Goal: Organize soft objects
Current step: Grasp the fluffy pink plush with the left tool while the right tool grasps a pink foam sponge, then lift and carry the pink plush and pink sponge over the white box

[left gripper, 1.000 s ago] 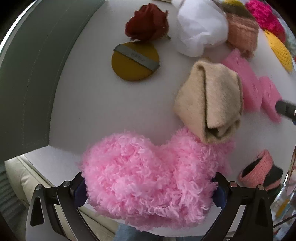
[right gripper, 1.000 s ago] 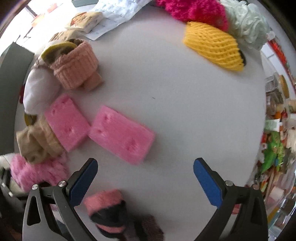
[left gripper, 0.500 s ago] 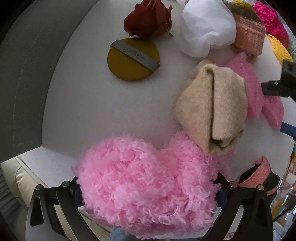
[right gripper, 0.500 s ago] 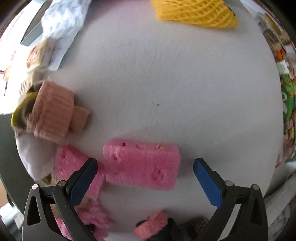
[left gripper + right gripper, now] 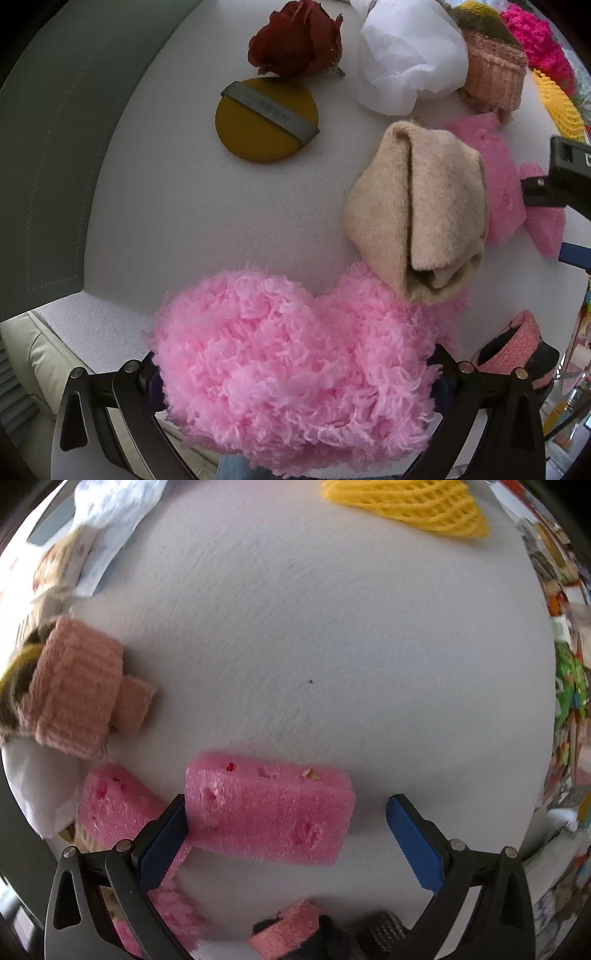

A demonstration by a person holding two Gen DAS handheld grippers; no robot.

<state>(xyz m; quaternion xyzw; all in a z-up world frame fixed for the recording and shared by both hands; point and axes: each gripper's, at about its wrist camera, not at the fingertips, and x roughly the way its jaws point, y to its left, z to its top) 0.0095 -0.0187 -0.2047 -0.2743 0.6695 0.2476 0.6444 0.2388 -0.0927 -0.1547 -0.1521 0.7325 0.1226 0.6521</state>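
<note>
Left wrist view: the left gripper (image 5: 295, 384) held a fluffy pink fabric piece (image 5: 295, 365) between its fingers, the pile bulging past both pads and filling the lower centre of the frame. A folded beige cloth (image 5: 417, 218) rested on the far edge of the fluffy piece, at about 1 o'clock from the gripper. Farther out on the white table (image 5: 207, 206) lay a yellow round puff (image 5: 266, 120) with a grey band at 12 o'clock, a dark red fabric rose (image 5: 295, 38) just beyond it, and a white crumpled wrap (image 5: 410, 55) at 1 o'clock. Part of the right gripper (image 5: 565, 173) entered at 3 o'clock.

Right wrist view: the right gripper (image 5: 288, 834) stood wide, its blue pads well apart. A pink foam block (image 5: 269, 812) lay between the fingers, touching the left pad, with a gap to the right pad. A second pink foam block (image 5: 114, 808) lay outside the left finger at 9 o'clock. A peach ribbed knit roll (image 5: 77, 686) sat at 10 o'clock, and a yellow foam net (image 5: 410, 506) at 1 o'clock, well apart from the gripper.
</note>
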